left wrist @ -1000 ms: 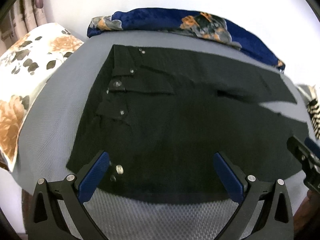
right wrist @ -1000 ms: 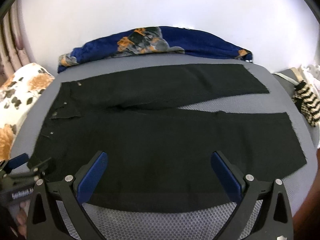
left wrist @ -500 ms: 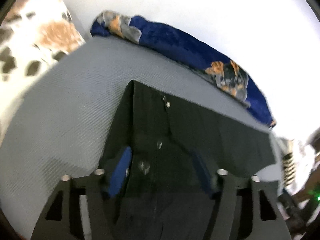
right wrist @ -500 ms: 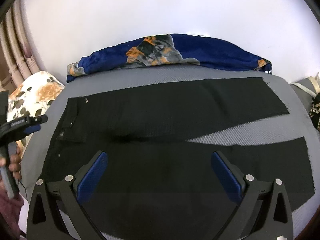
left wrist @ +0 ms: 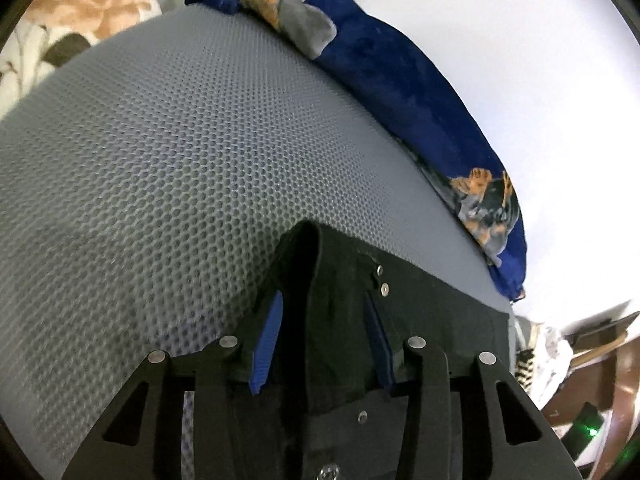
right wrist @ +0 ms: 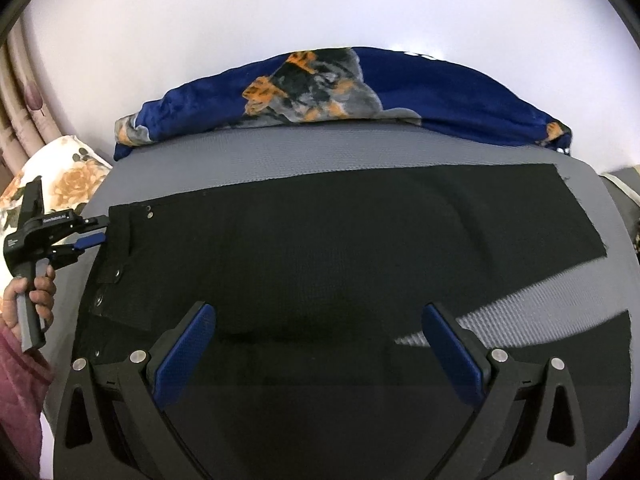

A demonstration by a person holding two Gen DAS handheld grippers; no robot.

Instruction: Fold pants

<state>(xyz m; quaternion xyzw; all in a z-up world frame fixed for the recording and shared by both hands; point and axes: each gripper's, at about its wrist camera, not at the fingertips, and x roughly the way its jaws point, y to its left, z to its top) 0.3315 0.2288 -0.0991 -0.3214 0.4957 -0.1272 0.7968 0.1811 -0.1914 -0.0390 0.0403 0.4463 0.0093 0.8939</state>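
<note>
Black pants lie flat on a grey mesh surface, waistband at the left, both legs running right. My left gripper has narrowed around the far corner of the waistband, and the cloth sits between its blue pads. It also shows in the right wrist view, at the waistband's far left corner. My right gripper is wide open above the middle of the pants, holding nothing.
A blue floral blanket lies along the far edge by the white wall. A floral pillow sits at the left. Clutter stands at the right past the surface's edge.
My left gripper has moved from the near waistband edge to the far corner and its jaws have narrowed on the cloth. My right gripper has moved forward over the pants, still open.
</note>
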